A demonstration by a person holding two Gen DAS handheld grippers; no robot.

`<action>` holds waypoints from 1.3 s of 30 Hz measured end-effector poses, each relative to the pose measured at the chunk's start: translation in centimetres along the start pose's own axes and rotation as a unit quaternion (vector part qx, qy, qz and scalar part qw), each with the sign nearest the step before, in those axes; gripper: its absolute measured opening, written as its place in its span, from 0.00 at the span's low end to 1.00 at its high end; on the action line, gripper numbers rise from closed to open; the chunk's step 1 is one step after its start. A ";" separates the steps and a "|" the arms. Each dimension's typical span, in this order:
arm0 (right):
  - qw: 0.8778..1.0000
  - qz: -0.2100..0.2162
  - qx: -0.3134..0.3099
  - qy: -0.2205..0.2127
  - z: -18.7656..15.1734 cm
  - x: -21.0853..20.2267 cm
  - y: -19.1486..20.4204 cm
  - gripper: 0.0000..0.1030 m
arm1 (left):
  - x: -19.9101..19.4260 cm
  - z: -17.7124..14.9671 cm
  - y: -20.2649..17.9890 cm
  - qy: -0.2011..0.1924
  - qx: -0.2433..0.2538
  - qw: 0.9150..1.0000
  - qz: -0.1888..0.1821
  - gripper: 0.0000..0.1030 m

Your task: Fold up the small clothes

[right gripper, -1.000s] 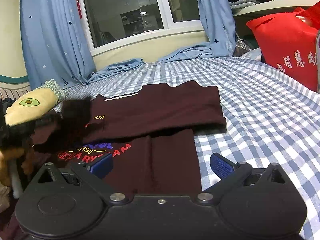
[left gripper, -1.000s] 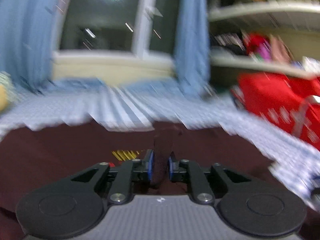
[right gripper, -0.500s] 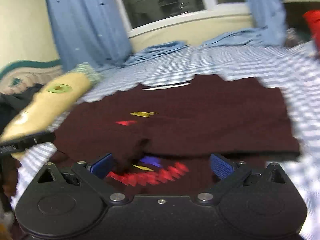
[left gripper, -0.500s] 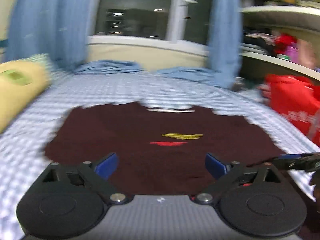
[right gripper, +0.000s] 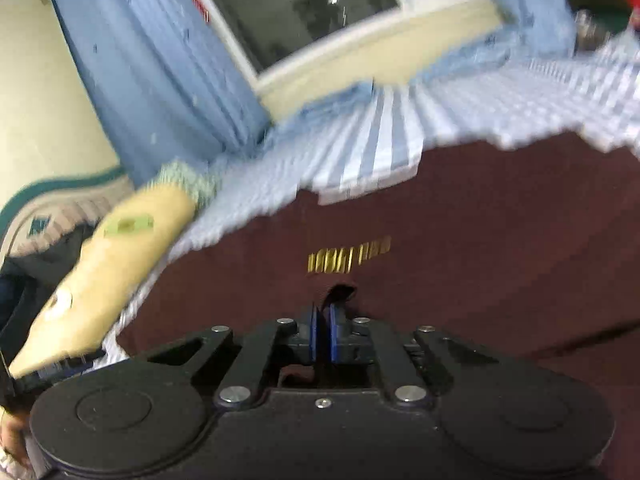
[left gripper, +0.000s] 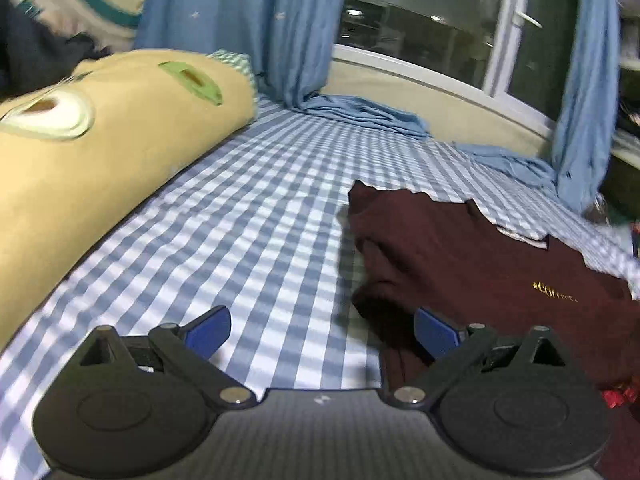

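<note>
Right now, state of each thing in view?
left gripper: open, empty, above the checked sheet at the shirt's edge.
right gripper: shut on the maroon shirt.
maroon shirt: partly folded, lying on the sheet.
avocado pillow: lying beside the sheet.
curtains: drawn open.

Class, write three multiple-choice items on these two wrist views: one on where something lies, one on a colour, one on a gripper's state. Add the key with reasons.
1. Where is the yellow avocado pillow in the left wrist view?
A. left of the shirt
B. on the shirt
C. on the windowsill

2. What colour is the shirt?
A. white
B. dark maroon
C. green

3. How do the left gripper fingers stand?
A. shut on cloth
B. wide apart, empty
C. out of view

Key: 1 A, checked sheet lies between them; 2 B, maroon with gold lettering; 3 B, blue pads apart over the sheet.
</note>
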State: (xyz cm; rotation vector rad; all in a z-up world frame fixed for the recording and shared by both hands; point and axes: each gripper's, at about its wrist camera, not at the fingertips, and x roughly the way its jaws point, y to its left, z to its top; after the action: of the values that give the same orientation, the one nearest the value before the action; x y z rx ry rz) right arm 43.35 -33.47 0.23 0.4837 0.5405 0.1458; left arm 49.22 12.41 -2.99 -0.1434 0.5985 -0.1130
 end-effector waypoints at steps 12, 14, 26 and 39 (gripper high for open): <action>1.000 0.002 -0.018 -0.017 3.4 -0.4 0.1 0.05 | 4.7 0.3 -8.4 -0.048 0.199 0.978 0.032 0.78; 1.000 0.000 -0.021 -0.010 2.9 -0.2 0.0 0.05 | 4.2 0.6 -8.9 -0.078 0.206 0.975 0.022 0.59; 0.997 -0.029 -0.017 0.070 -4.0 2.0 -1.8 0.04 | 5.3 -0.2 -1.7 0.000 0.010 1.000 -0.007 0.06; 0.982 -0.029 -0.168 0.077 -3.5 -0.5 1.8 0.49 | -1.1 -2.2 -0.5 0.008 -0.015 1.000 -0.014 0.58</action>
State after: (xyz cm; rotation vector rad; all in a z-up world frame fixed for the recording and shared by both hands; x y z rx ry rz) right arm 41.10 -30.61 -1.28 0.1272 0.6665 0.2163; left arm 47.05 11.90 -4.09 -0.1797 0.6151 -0.1332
